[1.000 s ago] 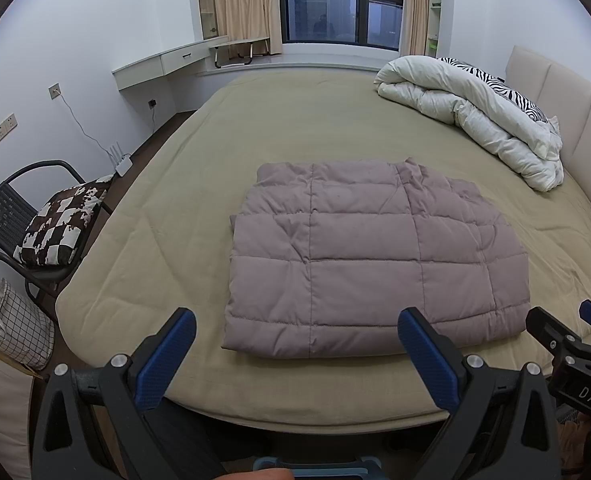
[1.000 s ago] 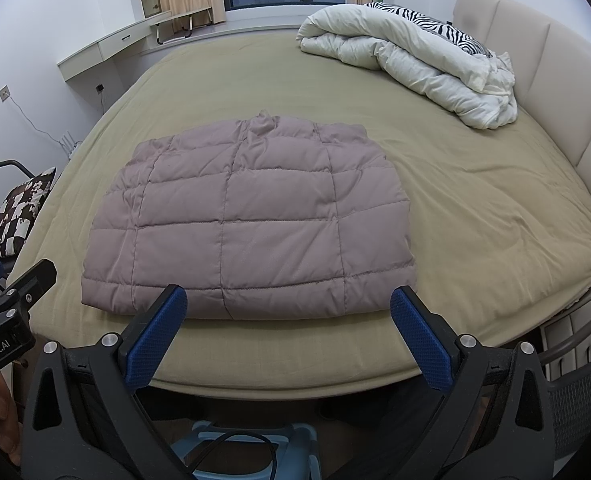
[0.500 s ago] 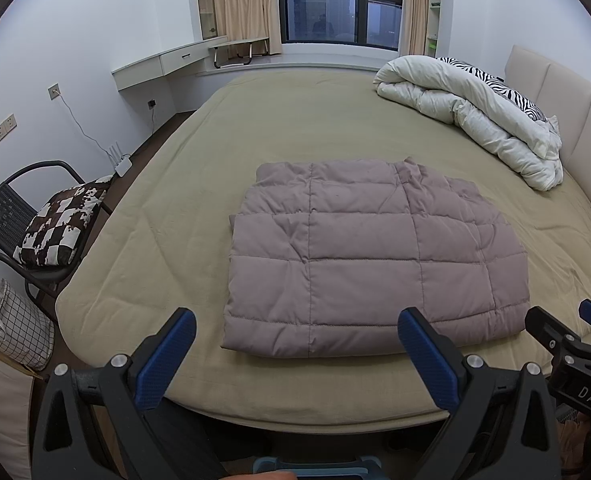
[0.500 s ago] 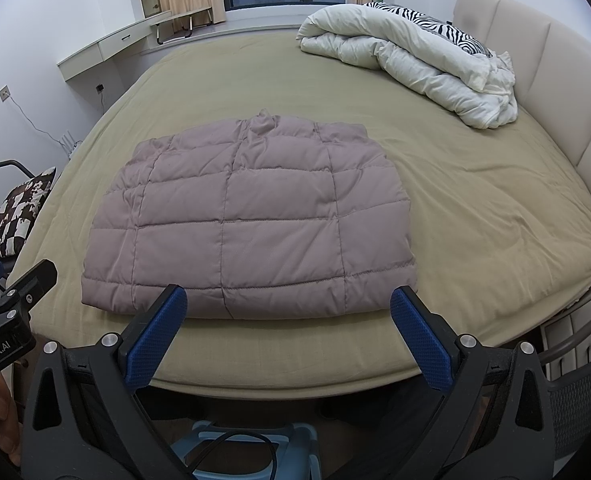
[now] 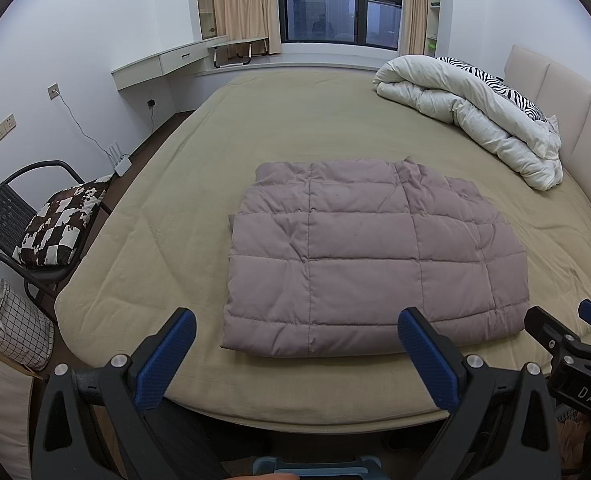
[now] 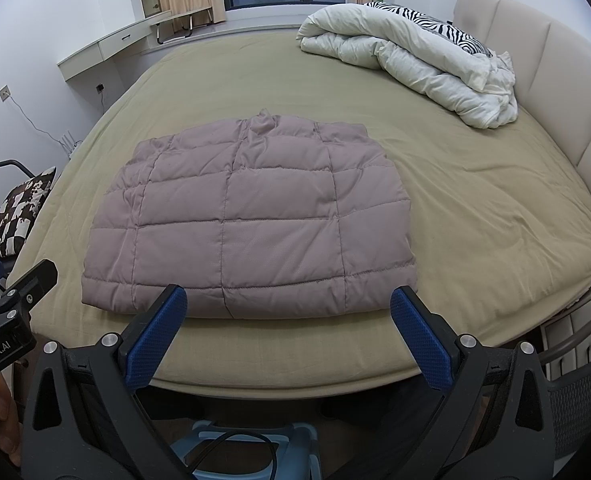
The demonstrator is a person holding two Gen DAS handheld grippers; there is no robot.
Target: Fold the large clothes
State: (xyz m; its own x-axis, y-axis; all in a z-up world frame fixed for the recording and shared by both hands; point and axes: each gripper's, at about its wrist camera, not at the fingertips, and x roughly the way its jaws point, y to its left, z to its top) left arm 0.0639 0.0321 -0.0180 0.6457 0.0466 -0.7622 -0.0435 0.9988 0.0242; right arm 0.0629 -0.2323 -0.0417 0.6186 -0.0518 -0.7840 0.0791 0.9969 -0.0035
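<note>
A mauve quilted puffer jacket (image 5: 371, 256) lies folded into a flat rectangle on the olive bed cover (image 5: 175, 216), near the bed's front edge; it also shows in the right wrist view (image 6: 247, 220). My left gripper (image 5: 295, 328) is open and empty, held back from the bed's front edge, in front of the jacket's near hem. My right gripper (image 6: 287, 304) is open and empty, also off the front edge facing the jacket. Each gripper shows at the edge of the other's view.
A rolled white duvet (image 5: 475, 108) with a zebra-print pillow lies at the far right by the beige headboard (image 6: 543, 64). A black chair with a checked cushion (image 5: 59, 220) and a grid-pattern basket (image 5: 11, 328) stand left of the bed. A grey chair (image 6: 583, 360) stands at the right.
</note>
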